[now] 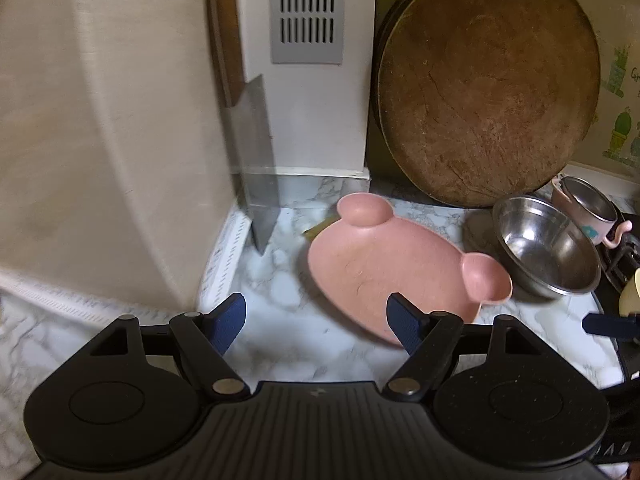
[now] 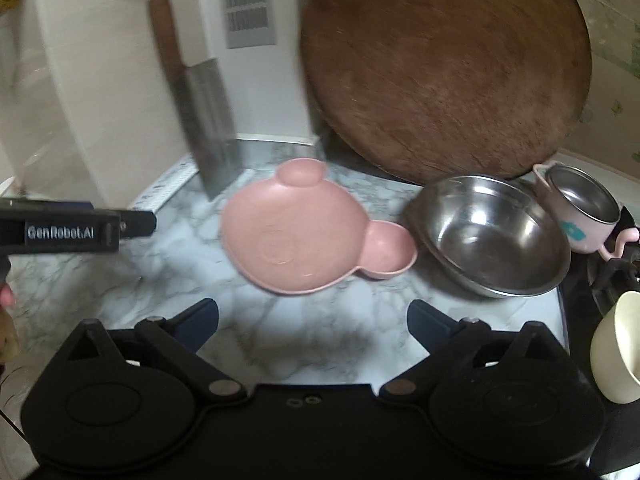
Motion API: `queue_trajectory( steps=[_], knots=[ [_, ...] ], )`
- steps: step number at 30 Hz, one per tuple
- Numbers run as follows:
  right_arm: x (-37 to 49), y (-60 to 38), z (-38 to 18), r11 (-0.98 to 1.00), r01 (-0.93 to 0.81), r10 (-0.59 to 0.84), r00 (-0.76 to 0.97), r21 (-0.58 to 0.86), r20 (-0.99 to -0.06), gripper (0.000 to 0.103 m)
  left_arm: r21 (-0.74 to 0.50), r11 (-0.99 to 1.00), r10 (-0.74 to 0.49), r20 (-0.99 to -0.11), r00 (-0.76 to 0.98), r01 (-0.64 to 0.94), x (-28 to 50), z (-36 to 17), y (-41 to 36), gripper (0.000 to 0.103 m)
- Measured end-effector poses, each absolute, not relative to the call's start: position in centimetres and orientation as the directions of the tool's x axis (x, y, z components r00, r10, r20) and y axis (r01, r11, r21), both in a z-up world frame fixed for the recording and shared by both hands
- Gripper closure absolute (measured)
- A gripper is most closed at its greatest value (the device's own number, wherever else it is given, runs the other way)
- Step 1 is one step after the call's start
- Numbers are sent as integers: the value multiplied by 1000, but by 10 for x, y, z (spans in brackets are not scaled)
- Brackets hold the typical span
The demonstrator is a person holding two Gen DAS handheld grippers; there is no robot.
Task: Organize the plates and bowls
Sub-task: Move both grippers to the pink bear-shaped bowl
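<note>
A: Here, where did the pink plate (image 2: pixel 304 236) lie?

B: On the marble counter (image 2: pixel 120 280), flat, its two ear-shaped wells turned one toward the wall and one toward the steel bowl (image 2: pixel 492 236). The bowl stood just beside the plate's nearer ear, tilted, with its far rim propped up; whether the two touched could not be told.

A: And the grippers?

B: The right gripper (image 2: pixel 312 324) stood with jaws spread wide, nothing between them, over bare counter just short of the plate. The left gripper (image 1: pixel 316 324) was also spread, empty; in the left wrist view its right finger (image 1: pixel 404 328) overlapped the plate's near edge, contact uncertain.

A: What stood behind?

B: A round wooden chopping board (image 2: pixel 444 68) leaned upright against the wall behind the bowl. A cleaver (image 2: pixel 208 120) with a wooden handle stood blade-down at the left wall. A pink steel-lined cup (image 2: pixel 580 212) sat tilted to the right of the bowl, and a cream cup (image 2: pixel 616 352) lay at the right edge.
</note>
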State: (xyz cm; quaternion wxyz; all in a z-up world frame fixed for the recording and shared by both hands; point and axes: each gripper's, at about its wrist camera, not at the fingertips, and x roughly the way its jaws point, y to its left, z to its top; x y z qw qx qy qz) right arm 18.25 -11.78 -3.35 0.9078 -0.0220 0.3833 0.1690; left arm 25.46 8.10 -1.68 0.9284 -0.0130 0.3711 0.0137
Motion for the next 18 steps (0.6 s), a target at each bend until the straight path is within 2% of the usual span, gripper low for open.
queue_trajectory(
  steps=[6,18],
  knots=[
    [208,-124,-47,961,-256,250,647,104,-720,2,-24,999,-1,-727,687,-25,305,-35,84,26],
    [253,-119,-82,982,-116,189,596,148,-781,6,11,998,47,-774,632,-60,379,-83,85,26]
  ],
)
